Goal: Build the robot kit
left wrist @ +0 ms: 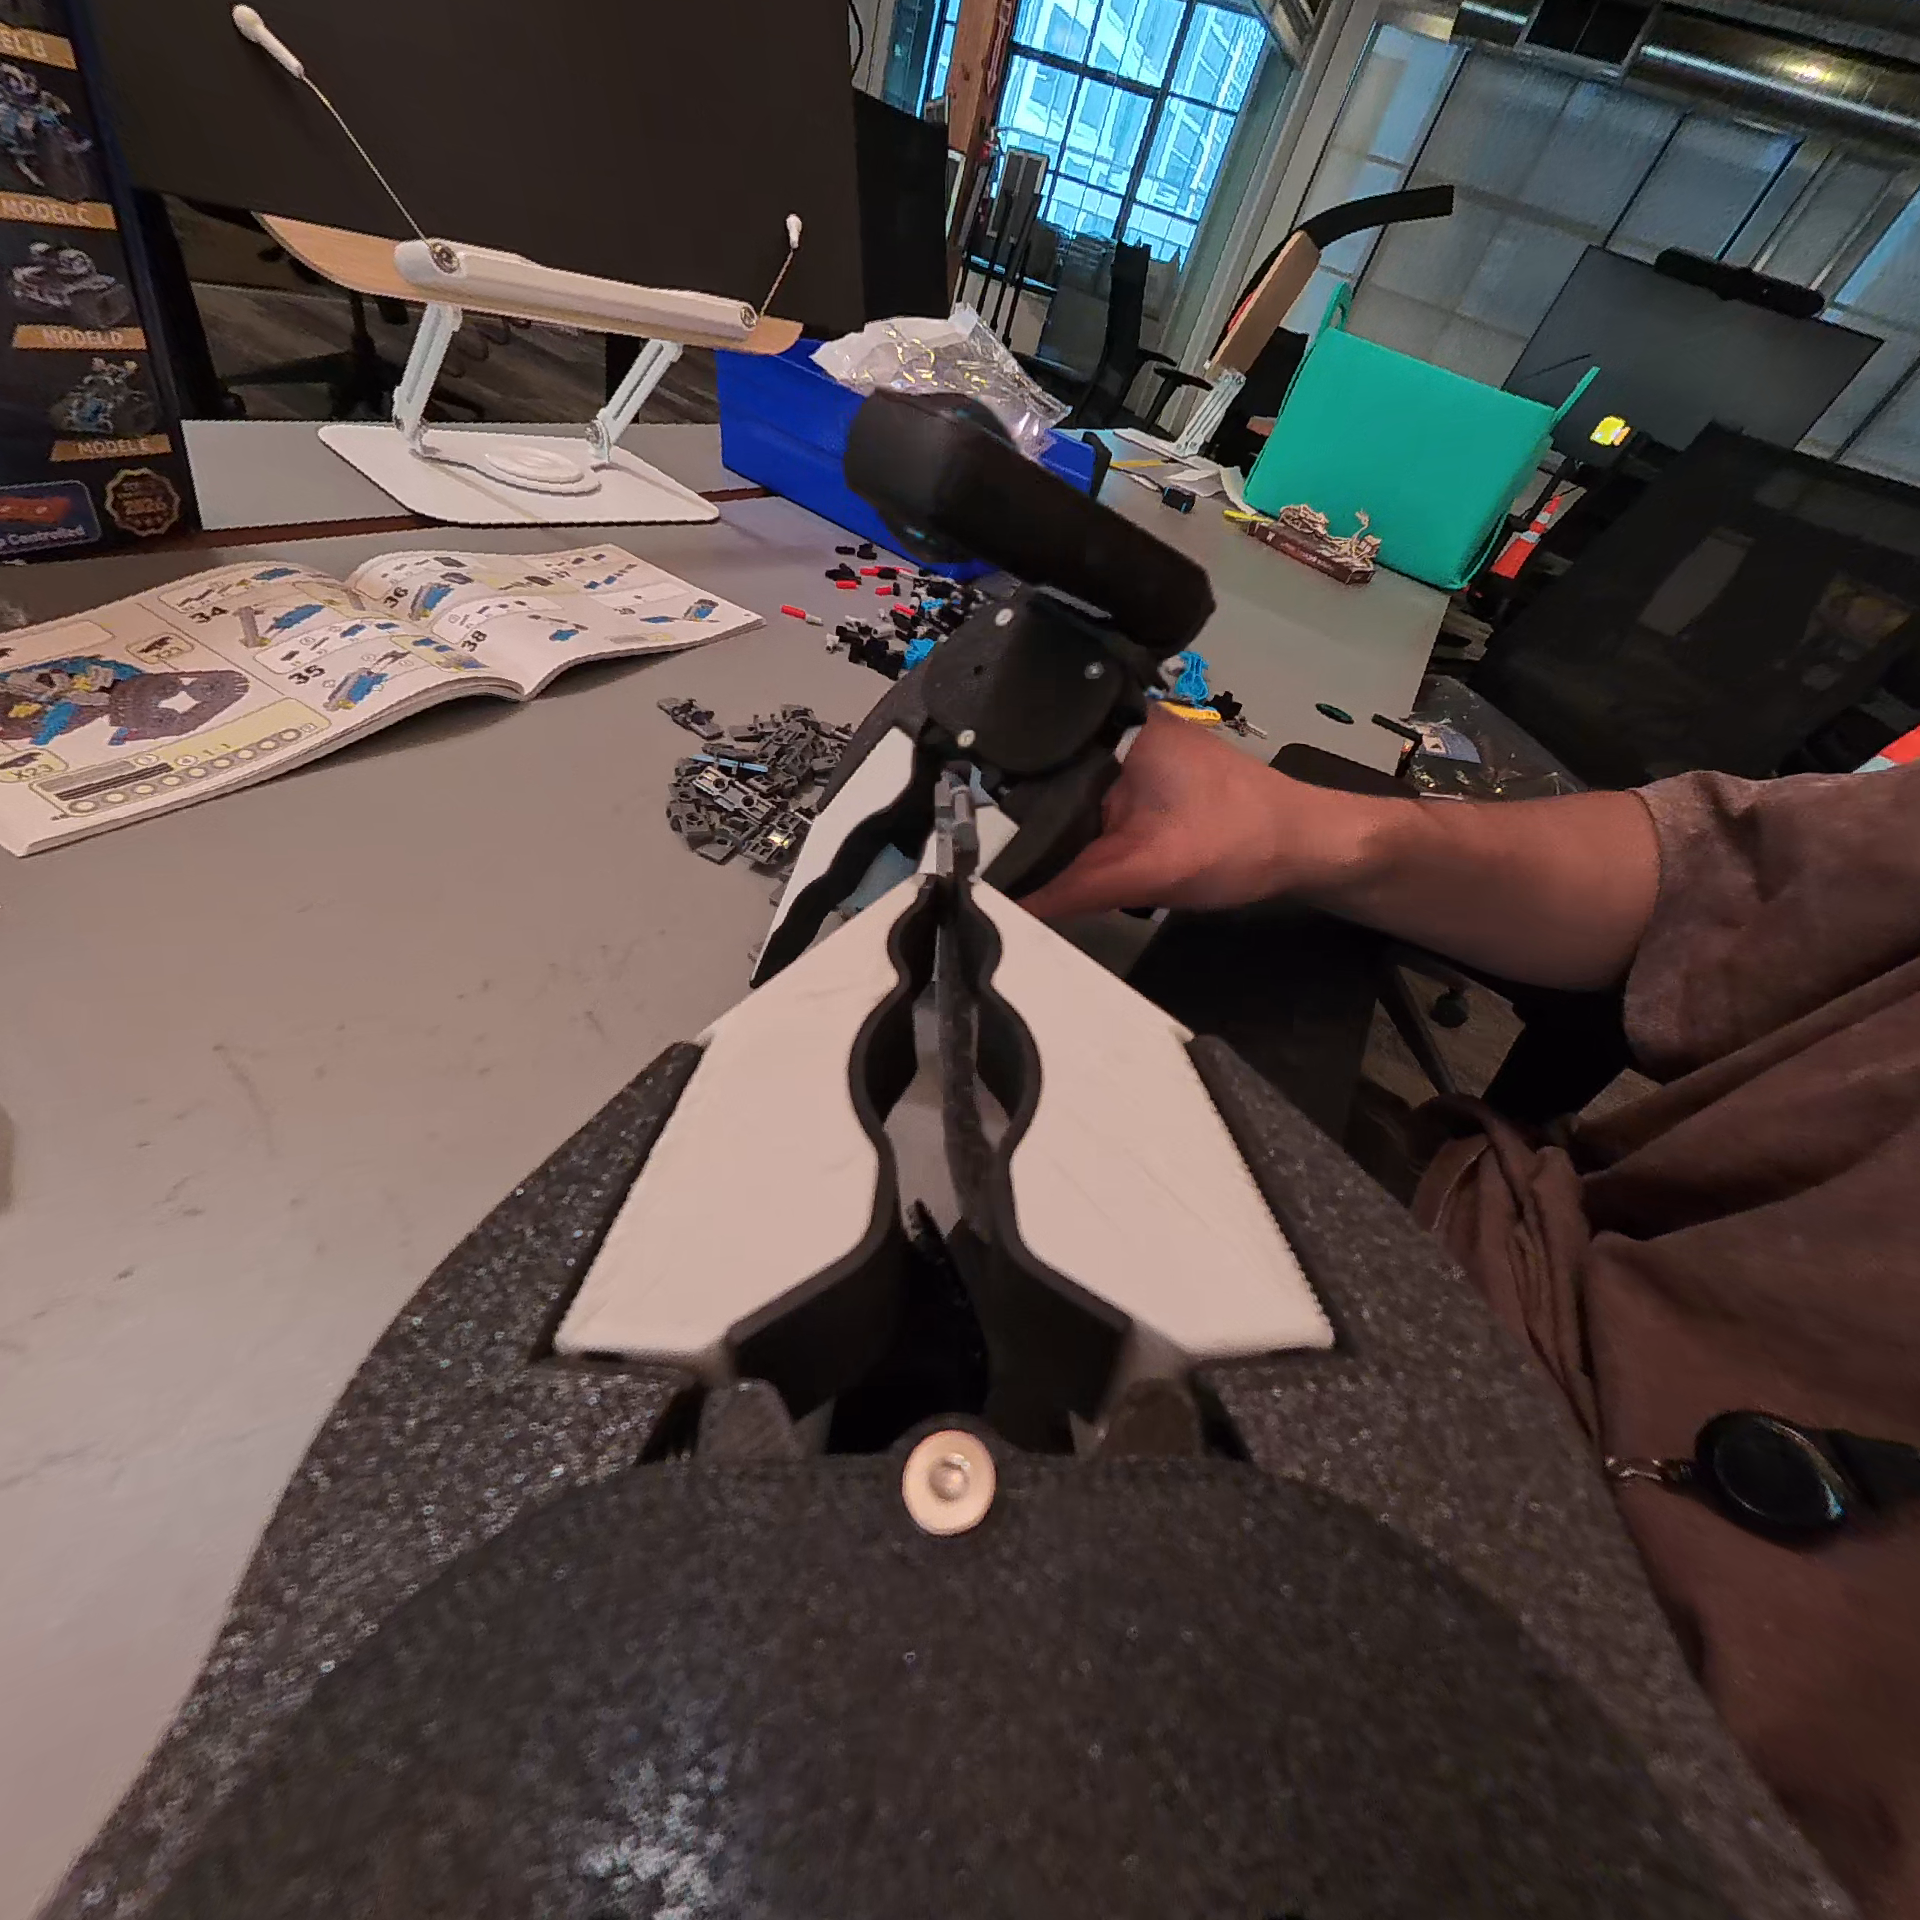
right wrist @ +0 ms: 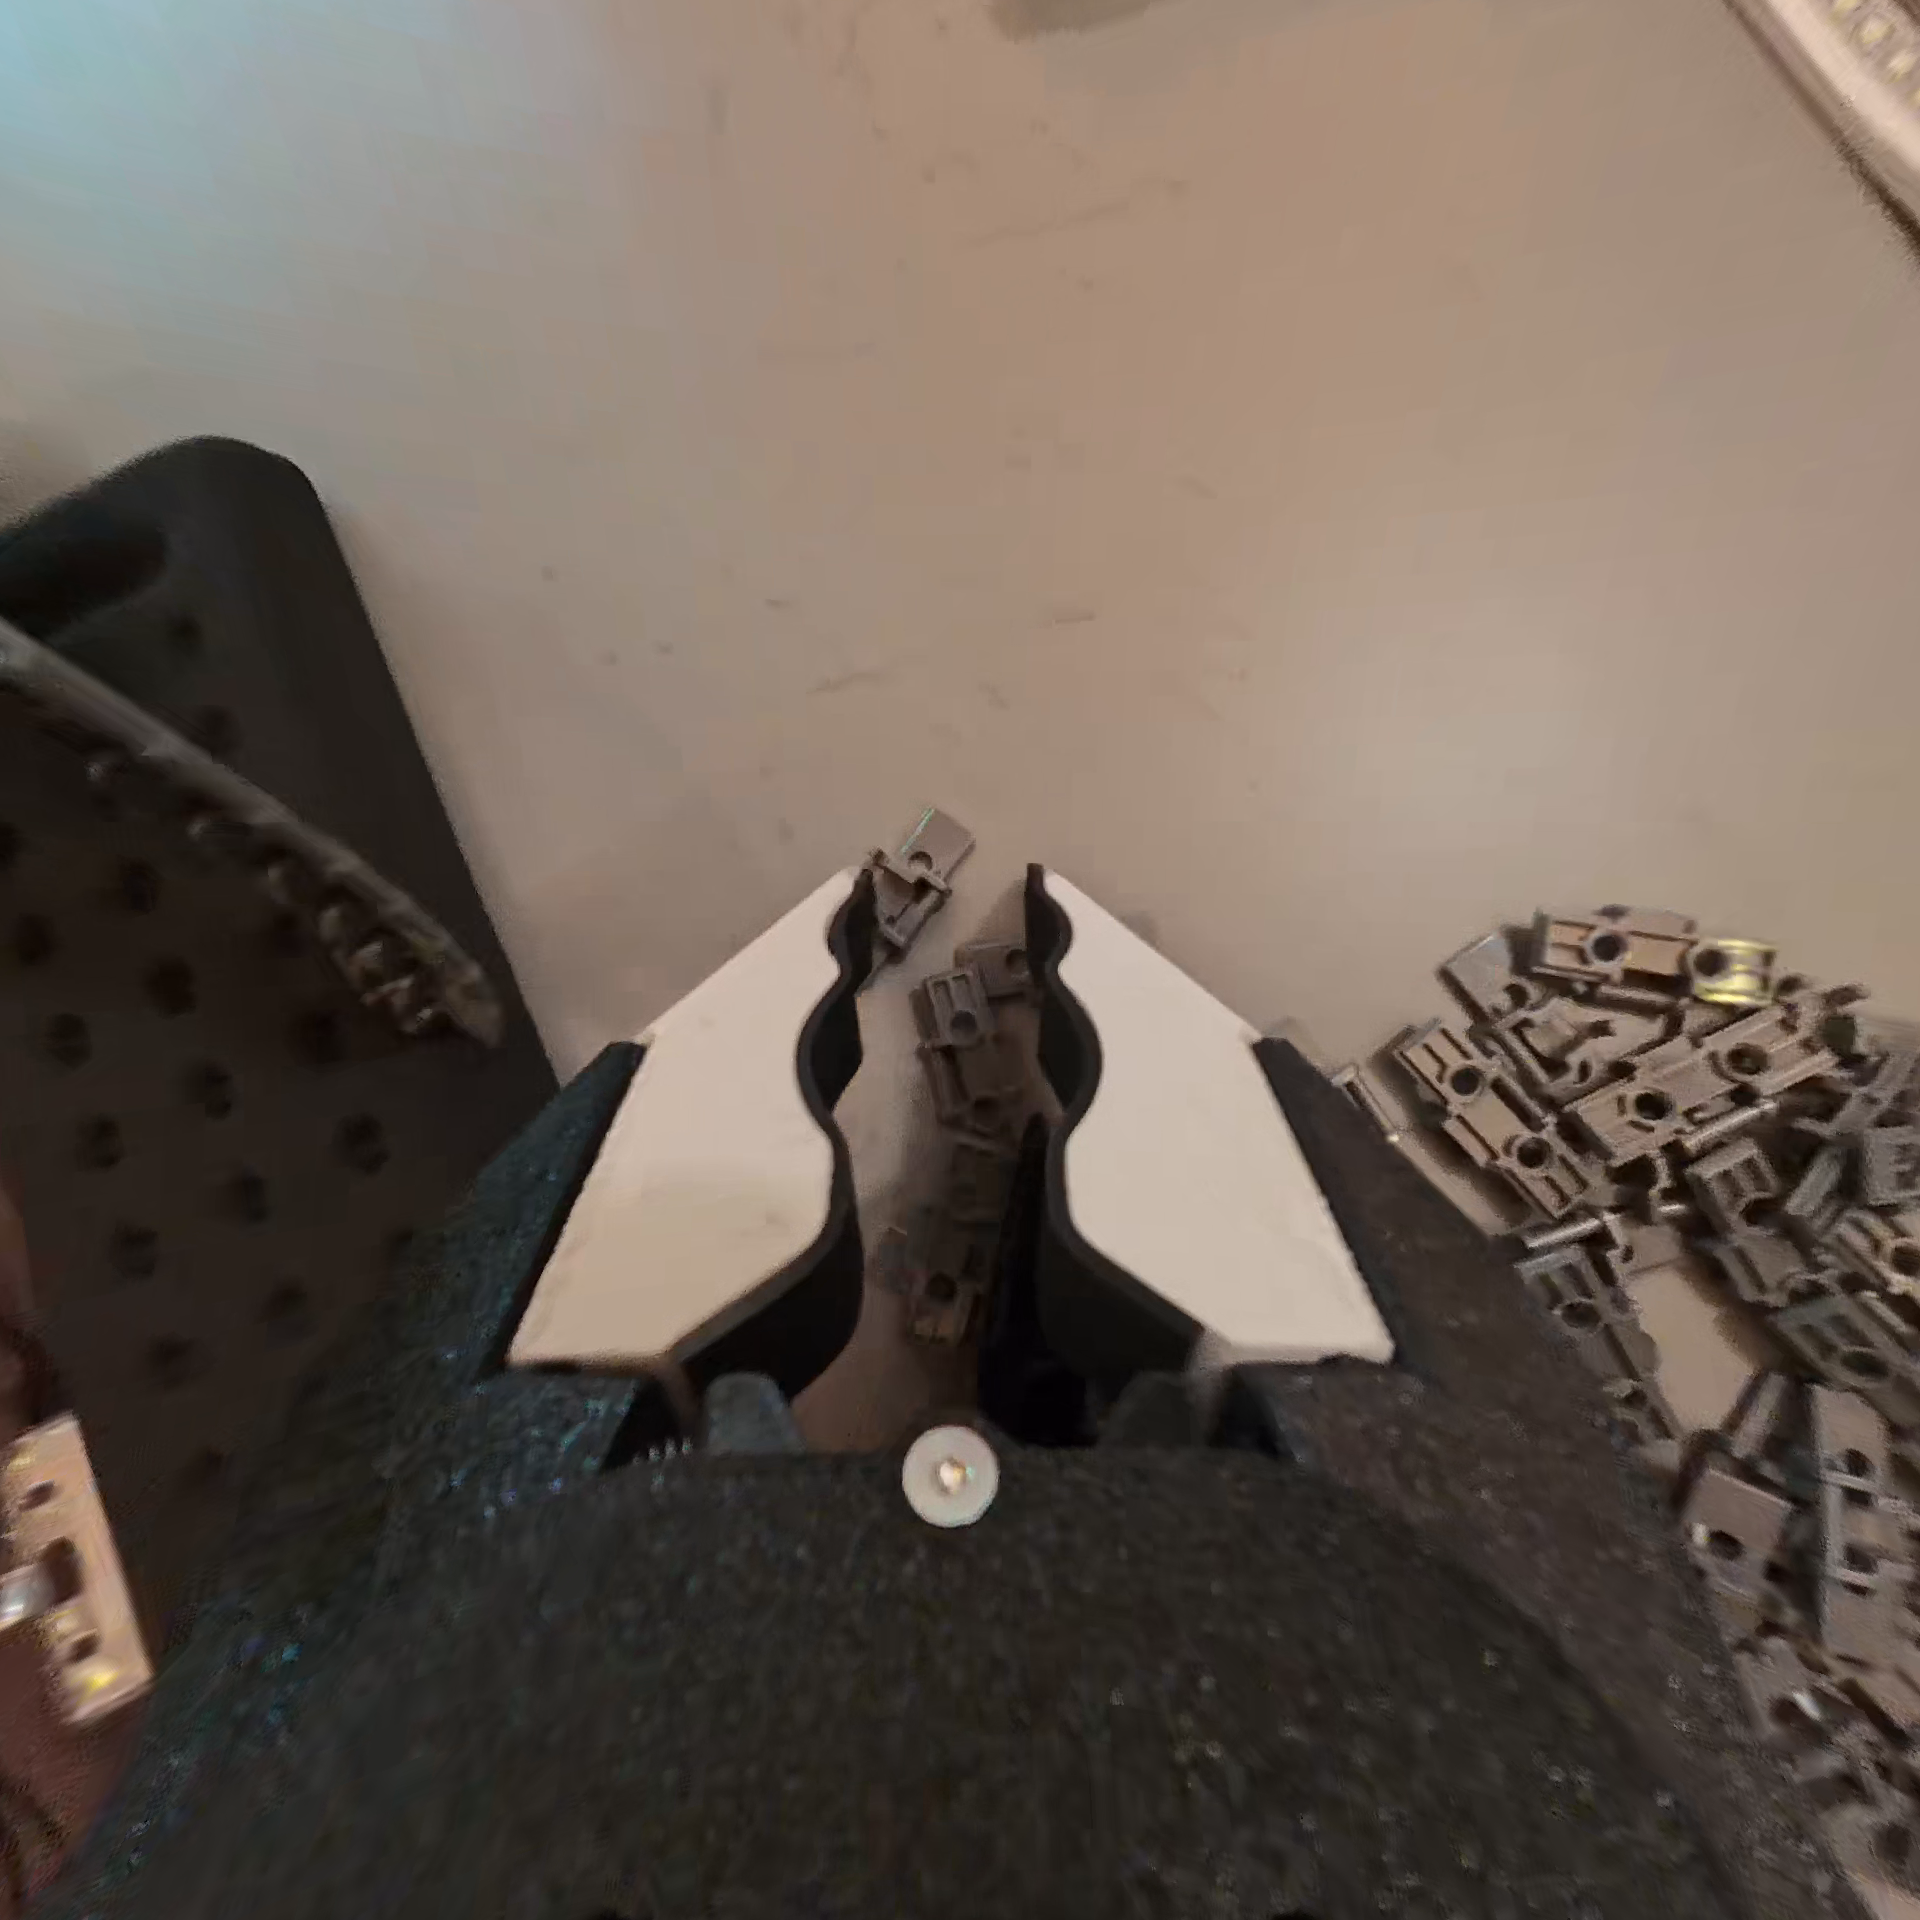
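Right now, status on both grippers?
Left gripper shut on dark track strip. Right gripper open, straddling short grey link strip. Loose link pile beside it.

Table: a grey tabletop (left wrist: pixel 312 1039), scuffed, runs through the foreground.
Partition: a dark panel (left wrist: pixel 520 135) stands behind the table.
Windows: tall gridded panes (left wrist: pixel 1122 114) at the far end, letting in bluish daylight.
Furniture: dark office chairs (left wrist: pixel 1122 312) near the windows; a large dark screen (left wrist: pixel 1683 353) at right.
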